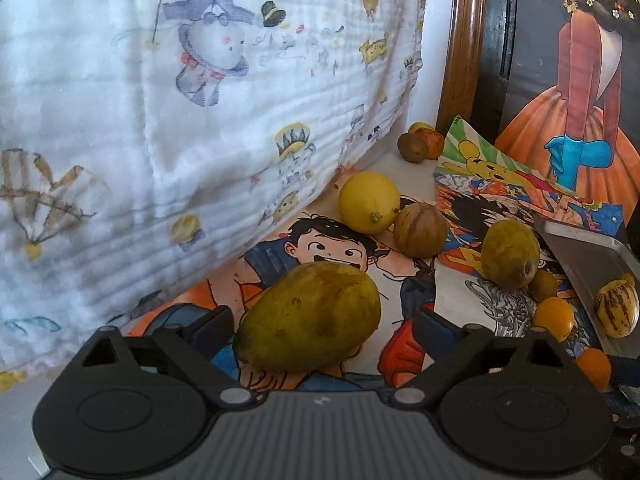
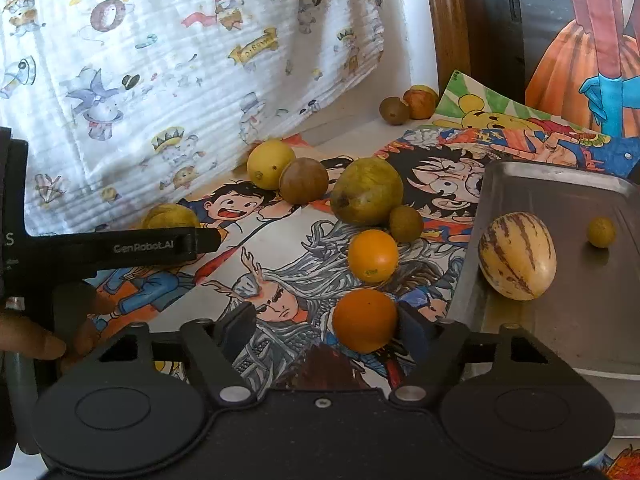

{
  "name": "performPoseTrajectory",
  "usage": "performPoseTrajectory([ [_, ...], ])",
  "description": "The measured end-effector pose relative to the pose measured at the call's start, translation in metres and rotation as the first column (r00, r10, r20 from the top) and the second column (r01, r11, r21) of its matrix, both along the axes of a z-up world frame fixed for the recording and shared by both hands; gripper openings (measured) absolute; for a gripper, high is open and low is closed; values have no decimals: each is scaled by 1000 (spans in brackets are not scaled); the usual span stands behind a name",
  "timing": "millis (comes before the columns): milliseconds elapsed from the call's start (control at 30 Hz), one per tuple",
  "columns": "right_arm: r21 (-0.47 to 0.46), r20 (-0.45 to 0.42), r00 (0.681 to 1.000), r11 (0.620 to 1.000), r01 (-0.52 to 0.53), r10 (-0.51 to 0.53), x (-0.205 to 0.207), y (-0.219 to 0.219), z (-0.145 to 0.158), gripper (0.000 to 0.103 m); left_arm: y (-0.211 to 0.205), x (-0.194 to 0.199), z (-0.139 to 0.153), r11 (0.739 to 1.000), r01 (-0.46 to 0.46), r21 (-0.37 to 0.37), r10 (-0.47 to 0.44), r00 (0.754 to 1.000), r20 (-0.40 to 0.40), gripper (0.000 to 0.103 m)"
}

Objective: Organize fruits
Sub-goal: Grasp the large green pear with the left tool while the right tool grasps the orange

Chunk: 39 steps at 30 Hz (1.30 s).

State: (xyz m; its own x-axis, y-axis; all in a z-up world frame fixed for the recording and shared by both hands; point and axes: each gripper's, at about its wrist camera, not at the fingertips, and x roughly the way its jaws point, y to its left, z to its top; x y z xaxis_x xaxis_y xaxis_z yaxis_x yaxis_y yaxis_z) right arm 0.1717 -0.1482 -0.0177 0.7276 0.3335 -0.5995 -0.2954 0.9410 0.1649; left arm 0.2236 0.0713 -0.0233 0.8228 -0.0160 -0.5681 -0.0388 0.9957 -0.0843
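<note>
Mango (image 1: 308, 316): a long, dull yellow-green fruit with dark smudges, lying on the cartoon-printed table cover (image 1: 332, 240) between the fingers of the left gripper (image 1: 320, 320).
Left gripper: its jaws are standing apart on either side of the mango; the left pad is sitting right at the skin, the right pad is showing a gap, so it is not pinching.
Orange fruit (image 2: 365, 320): round, smooth and deep orange, sitting between the fingers of the right gripper (image 2: 326, 326), close against the right finger.
Right gripper: its jaws are spread, with a wide gap on the left side of the orange fruit; no pinch is showing.
Tray (image 2: 580, 320): a grey metal tray lying at the right, its raised rim just beside the orange fruit.
Striped melon (image 2: 517, 256): cream with brown streaks, resting in the tray near its left rim; 1 small yellow-green fruit (image 2: 601, 232) is lying further in, well apart from it.
Loose fruit: 1 yellow-orange ball (image 2: 373, 256), 1 small brown one (image 2: 406, 223), 1 large green-yellow one (image 2: 366, 191), 1 brown one (image 2: 304, 181) and 1 lemon-yellow one (image 2: 271, 164) are clustering between grippers and cloth.
Back edge: a white printed cloth (image 1: 180, 120) is hanging along the left, touching the cover.
Open room: bare printed cover is lying between the 2 grippers.
Hand (image 2: 44, 336): fingers are curling on the left gripper's handle.
</note>
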Motion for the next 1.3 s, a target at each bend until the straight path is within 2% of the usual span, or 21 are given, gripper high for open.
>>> performPoseTrajectory([
  [233, -9, 4, 1000, 1000, -9, 9, -1, 2, 0, 66, -1, 1, -1, 1000, -14, -1, 14, 1000, 9, 87],
  [433, -19, 11, 1000, 1000, 0, 0, -1, 1, 0, 54, -2, -2, -1, 999, -49, 17, 49, 999, 20, 77],
  [633, -31, 16, 1000, 1000, -1, 2, -3, 2, 0, 46, -5, -4, -1, 998, -55, 45, 54, 998, 25, 75],
  [867, -18, 16, 1000, 1000, -1, 1, -4, 0, 0, 36, -9, -10, 0, 997, -60, 43, 59, 998, 22, 74],
  [1300, 48, 28, 1000, 999, -6, 5, -43, -19, 9, 34, -37, -45, 9, 1000, -15, -12, 15, 1000, 18, 74],
])
